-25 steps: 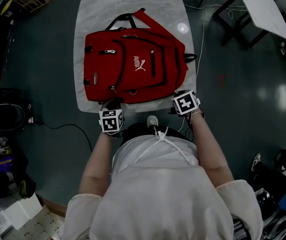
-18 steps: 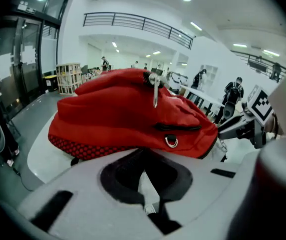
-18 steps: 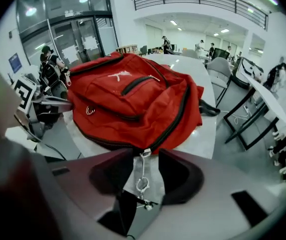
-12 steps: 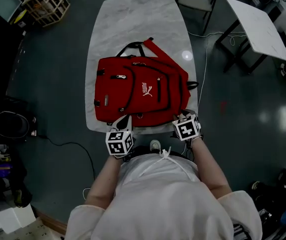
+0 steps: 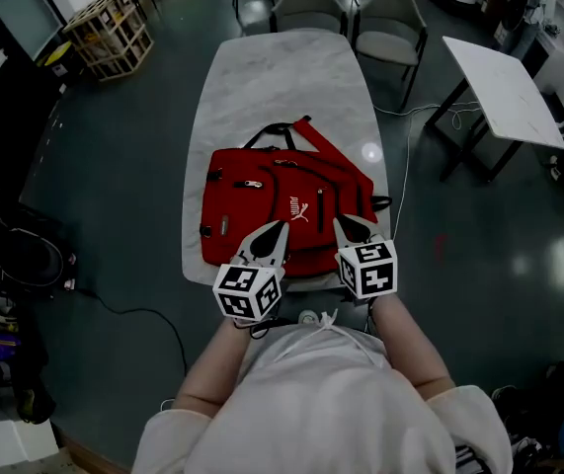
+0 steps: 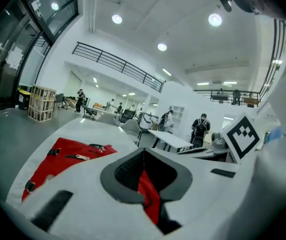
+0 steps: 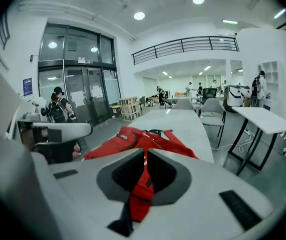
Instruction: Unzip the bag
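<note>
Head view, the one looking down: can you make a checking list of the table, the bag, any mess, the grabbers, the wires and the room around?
Surface: marble-look table, long with rounded corners, light glare near its right edge.
Job's things: red backpack lying flat on the table's near end; zips look closed.
Clutter: nothing seen on the table.
Grippers: left gripper shut and empty, over the bag's near edge. The right gripper jaws have just been closing and are now together, with nothing between them.
Cables: white cable on the floor right of the table; dark cable on the floor at the left.
Surroundings: two chairs at the far end, white side table, wooden crate.
</note>
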### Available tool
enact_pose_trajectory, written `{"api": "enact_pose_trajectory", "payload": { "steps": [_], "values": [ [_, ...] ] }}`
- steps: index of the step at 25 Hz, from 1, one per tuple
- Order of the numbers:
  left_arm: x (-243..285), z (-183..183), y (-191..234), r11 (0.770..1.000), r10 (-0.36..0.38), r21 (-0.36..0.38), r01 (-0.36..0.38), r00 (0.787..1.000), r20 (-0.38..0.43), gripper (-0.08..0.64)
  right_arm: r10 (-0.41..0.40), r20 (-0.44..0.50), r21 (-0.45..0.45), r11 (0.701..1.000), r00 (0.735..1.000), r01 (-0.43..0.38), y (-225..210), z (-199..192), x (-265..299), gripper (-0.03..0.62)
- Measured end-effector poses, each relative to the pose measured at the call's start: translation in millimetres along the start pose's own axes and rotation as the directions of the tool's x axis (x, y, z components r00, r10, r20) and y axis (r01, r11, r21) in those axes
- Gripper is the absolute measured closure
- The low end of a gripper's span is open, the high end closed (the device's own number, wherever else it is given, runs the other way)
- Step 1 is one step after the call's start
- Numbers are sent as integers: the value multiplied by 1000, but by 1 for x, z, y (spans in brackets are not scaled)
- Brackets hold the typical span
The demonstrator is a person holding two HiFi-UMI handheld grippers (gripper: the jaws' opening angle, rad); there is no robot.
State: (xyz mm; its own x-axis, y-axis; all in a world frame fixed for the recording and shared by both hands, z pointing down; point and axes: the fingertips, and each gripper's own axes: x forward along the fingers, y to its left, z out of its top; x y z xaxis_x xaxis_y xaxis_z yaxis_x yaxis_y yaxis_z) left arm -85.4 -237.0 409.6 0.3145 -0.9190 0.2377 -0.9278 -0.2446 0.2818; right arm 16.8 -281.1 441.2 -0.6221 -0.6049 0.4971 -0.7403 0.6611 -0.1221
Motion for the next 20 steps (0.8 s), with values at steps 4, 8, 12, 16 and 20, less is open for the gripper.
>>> {"api": "enact_pose_trajectory", "payload": {
  "steps": [4, 8, 12, 16, 20],
  "values": [
    [-2, 43, -13, 999, -37, 34, 34, 994, 100, 540, -11, 158, -32, 999, 987, 16, 3, 40, -17, 565],
    [-12, 79, -25, 994, -76, 97, 55, 969, 233, 540, -24, 272, -78, 996, 962, 47, 8, 64, -32, 566],
    [-24, 97, -32, 984, -76, 176, 25, 954, 290, 540, -9, 312, -79, 996, 950, 36, 18, 71, -38, 566],
    [-22, 97, -38, 976, -76, 216, 12, 954, 291, 540, -5, 335, -91, 995, 942, 37, 23, 73, -42, 566],
    [-18, 94, -41, 970, -80, 243, 9, 955, 286, 540, -1, 345, -96, 995, 939, 36, 25, 73, -43, 566]
  ]
}}
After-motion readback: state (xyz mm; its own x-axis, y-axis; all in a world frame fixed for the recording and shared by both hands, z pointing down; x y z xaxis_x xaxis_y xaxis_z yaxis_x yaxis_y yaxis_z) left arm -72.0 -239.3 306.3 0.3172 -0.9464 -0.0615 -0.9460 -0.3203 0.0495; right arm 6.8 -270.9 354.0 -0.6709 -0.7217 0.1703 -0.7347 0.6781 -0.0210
